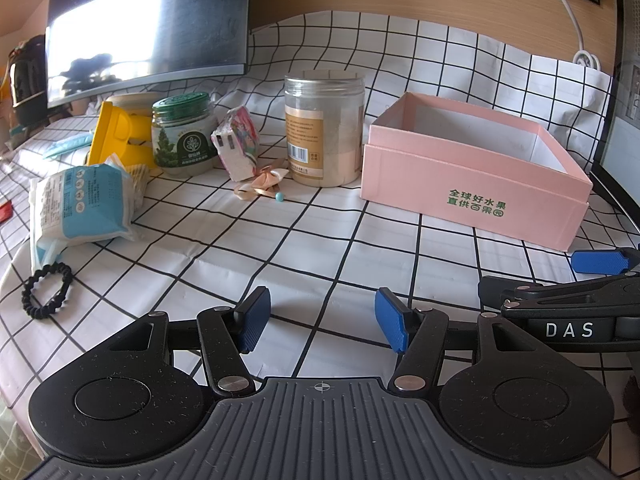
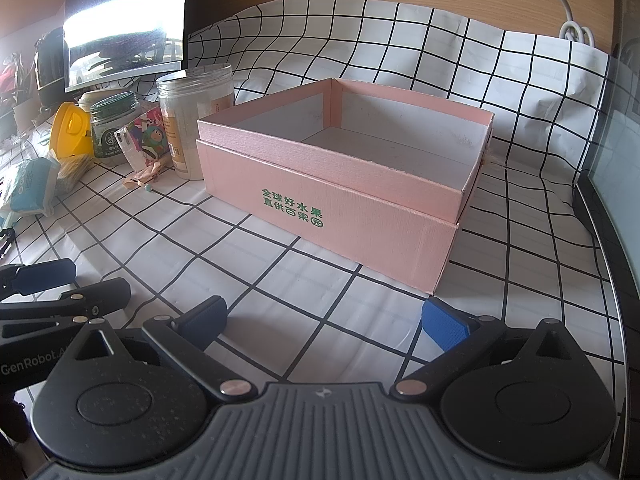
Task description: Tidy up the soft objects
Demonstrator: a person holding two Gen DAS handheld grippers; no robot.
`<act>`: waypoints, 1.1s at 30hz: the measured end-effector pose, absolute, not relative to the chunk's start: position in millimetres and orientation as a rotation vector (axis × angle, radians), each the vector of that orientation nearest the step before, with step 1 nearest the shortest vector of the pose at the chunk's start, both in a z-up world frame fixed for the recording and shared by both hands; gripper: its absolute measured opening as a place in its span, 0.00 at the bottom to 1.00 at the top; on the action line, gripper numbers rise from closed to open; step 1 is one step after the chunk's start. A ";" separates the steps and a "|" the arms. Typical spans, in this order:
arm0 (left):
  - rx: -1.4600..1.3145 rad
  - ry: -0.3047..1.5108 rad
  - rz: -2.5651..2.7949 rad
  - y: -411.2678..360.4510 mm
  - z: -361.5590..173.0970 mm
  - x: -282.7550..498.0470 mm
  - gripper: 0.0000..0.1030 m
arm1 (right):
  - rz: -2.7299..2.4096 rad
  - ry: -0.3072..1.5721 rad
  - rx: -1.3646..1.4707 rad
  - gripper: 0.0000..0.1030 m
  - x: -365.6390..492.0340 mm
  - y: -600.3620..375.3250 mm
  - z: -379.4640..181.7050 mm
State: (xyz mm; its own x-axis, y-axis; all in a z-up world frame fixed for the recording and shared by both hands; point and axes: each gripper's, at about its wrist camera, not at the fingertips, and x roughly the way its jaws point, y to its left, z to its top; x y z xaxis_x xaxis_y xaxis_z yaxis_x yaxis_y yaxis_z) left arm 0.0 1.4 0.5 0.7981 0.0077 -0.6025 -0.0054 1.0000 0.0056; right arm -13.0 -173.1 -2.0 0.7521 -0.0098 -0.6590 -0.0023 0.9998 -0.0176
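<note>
An open pink box (image 1: 472, 184) stands on the checked tablecloth, empty inside; it also shows in the right wrist view (image 2: 340, 200). At the left lie a blue-and-white tissue pack (image 1: 82, 204), a black hair tie (image 1: 48, 290), a peach ribbon bow (image 1: 262, 182) and a colourful small packet (image 1: 238, 144). My left gripper (image 1: 322, 326) is open and empty, low over the cloth in front of the box. My right gripper (image 2: 324, 320) is open and empty, just before the box's near corner.
A clear plastic jar (image 1: 324, 128), a green-lidded jar (image 1: 182, 134) and a yellow object (image 1: 116, 136) stand behind the soft items. A monitor (image 1: 148, 28) is at the back left. A white cable (image 1: 568, 8) hangs at the back right.
</note>
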 end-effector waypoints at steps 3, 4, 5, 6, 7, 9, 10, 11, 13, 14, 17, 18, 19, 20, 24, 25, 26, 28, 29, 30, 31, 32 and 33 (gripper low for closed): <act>0.004 0.647 0.007 1.5 0.5 0.0 0.62 | -0.004 0.719 -0.018 1.00 -13.0 -173.1 -2.0; 0.004 0.647 0.007 2.0 0.6 0.0 0.62 | -0.004 0.719 -0.018 1.00 -13.0 -173.1 -2.0; 0.004 0.647 0.007 1.4 0.5 -0.1 0.62 | -0.004 0.719 -0.017 1.00 -13.0 -173.1 -2.1; 0.004 0.647 0.007 1.3 0.5 -0.1 0.62 | -0.004 0.719 -0.017 1.00 -14.1 -172.9 -2.9; 0.005 0.646 0.007 1.3 0.5 -0.1 0.62 | -0.004 0.719 -0.017 1.00 -15.2 -172.7 -3.7; 0.006 0.649 0.002 2.4 0.9 0.1 0.62 | -0.003 0.719 -0.015 1.00 -17.4 -172.5 -5.2; 0.002 0.652 -0.004 3.5 2.0 0.4 0.62 | 0.001 0.721 -0.018 1.00 -18.3 -172.6 -5.8; -0.003 0.656 -0.008 5.9 2.3 0.7 0.59 | 0.007 0.736 -0.018 1.00 -17.7 -173.1 -5.3; 0.002 0.668 -0.015 9.5 4.7 1.3 0.52 | 0.024 0.787 -0.022 1.00 -11.7 -174.8 -1.2; -0.006 0.684 -0.040 15.5 7.7 2.6 0.51 | 0.033 0.822 -0.024 1.00 -8.2 -175.5 1.1; -0.098 0.763 -0.144 38.4 15.6 14.6 0.40 | 0.032 0.877 -0.028 1.00 -1.3 -175.8 3.8; -0.141 0.797 -0.175 47.9 18.6 18.9 0.36 | 0.024 0.891 -0.027 1.00 0.6 -174.6 4.2; -0.189 0.830 -0.212 58.0 21.4 23.5 0.31 | 0.008 0.907 -0.021 1.00 0.2 -174.2 5.1; -0.232 0.852 -0.257 71.0 26.1 27.1 0.29 | -0.001 0.918 -0.019 1.00 -0.9 -173.8 5.9; -0.189 0.756 -0.302 122.8 62.6 21.1 0.30 | -0.011 0.954 -0.016 0.98 7.5 -164.8 7.9; -0.151 0.719 -0.298 142.0 74.2 18.4 0.30 | -0.015 0.954 -0.009 0.95 8.6 -160.1 9.5; -0.123 0.697 -0.290 158.3 82.9 17.7 0.30 | -0.014 0.942 -0.008 0.93 9.0 -153.2 13.0; -0.050 0.669 -0.251 196.0 96.7 19.4 0.30 | -0.018 0.880 -0.024 0.93 6.9 -129.8 26.8; -0.032 0.676 -0.227 211.2 100.9 22.7 0.30 | -0.024 0.849 -0.027 0.93 6.8 -117.8 34.7; -0.024 0.689 -0.194 228.3 102.0 27.5 0.30 | -0.021 0.815 -0.022 0.93 7.1 -105.2 43.0; -0.034 0.699 -0.171 245.9 102.1 31.9 0.30 | -0.006 0.785 -0.013 0.93 8.6 -92.4 51.0; -0.054 0.704 -0.154 263.5 101.7 38.0 0.30 | 0.010 0.762 -0.008 0.93 11.4 -79.5 58.1; -0.069 0.709 -0.145 278.0 101.7 44.2 0.30 | 0.022 0.747 -0.009 0.93 15.3 -67.4 63.9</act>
